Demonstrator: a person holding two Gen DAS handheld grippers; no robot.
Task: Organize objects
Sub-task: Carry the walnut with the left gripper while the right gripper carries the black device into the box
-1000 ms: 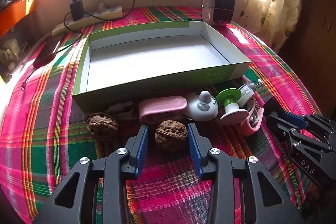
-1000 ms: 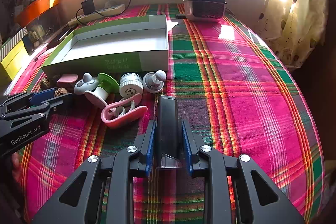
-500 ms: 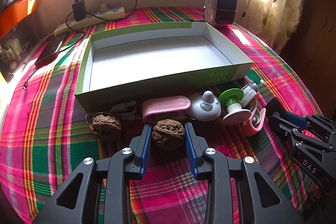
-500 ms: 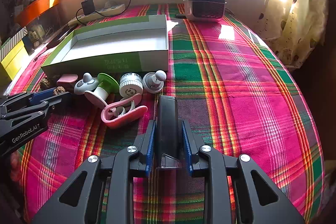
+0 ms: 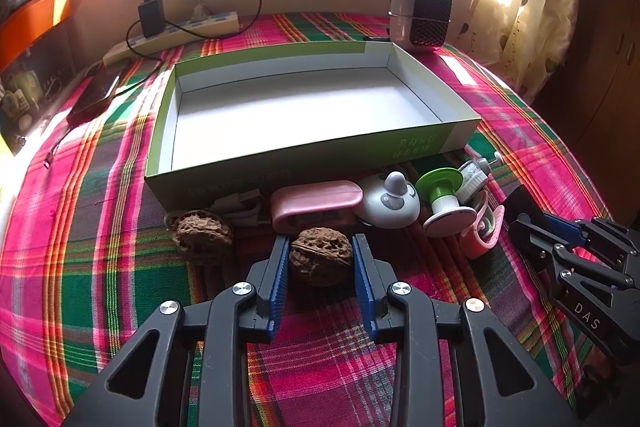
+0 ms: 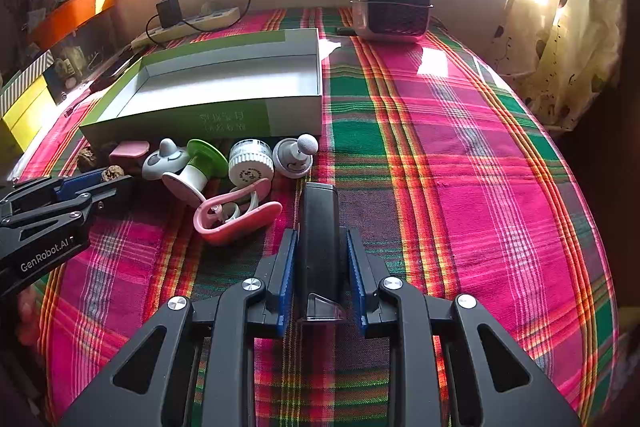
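Since the earlier frame the left gripper [image 5: 320, 263] has narrowed its jaws around the walnut [image 5: 321, 254], which then sat loosely between wide-spread fingers; now both blue pads touch its sides and it is pinched, resting on the plaid cloth [image 5: 100, 227] just in front of the pink case [image 5: 316, 203]. The grip sits across the nut's widest part, likely so the round shell cannot squirt out when lifted. A second walnut [image 5: 202, 235] lies just to its left, and a row of small things, a grey knobbed toy [image 5: 390, 201] and a green-and-white spool [image 5: 444, 195] among them, lines the near wall of the green box [image 5: 224, 179]. The box holds nothing: its white floor is bare, so sorting has probably hardly begun. In the right wrist view nothing has shifted. The right gripper [image 6: 322, 267] is pressed together on a black oblong device [image 6: 320, 227], clamped lengthwise along its flat sides, which gives a steady hold. A pink clip [image 6: 236, 217] lies near its left, the left gripper [image 6: 94, 187] reaches in from the left edge, and the box [image 6: 296, 113] stands beyond the row, again with no contents visible.
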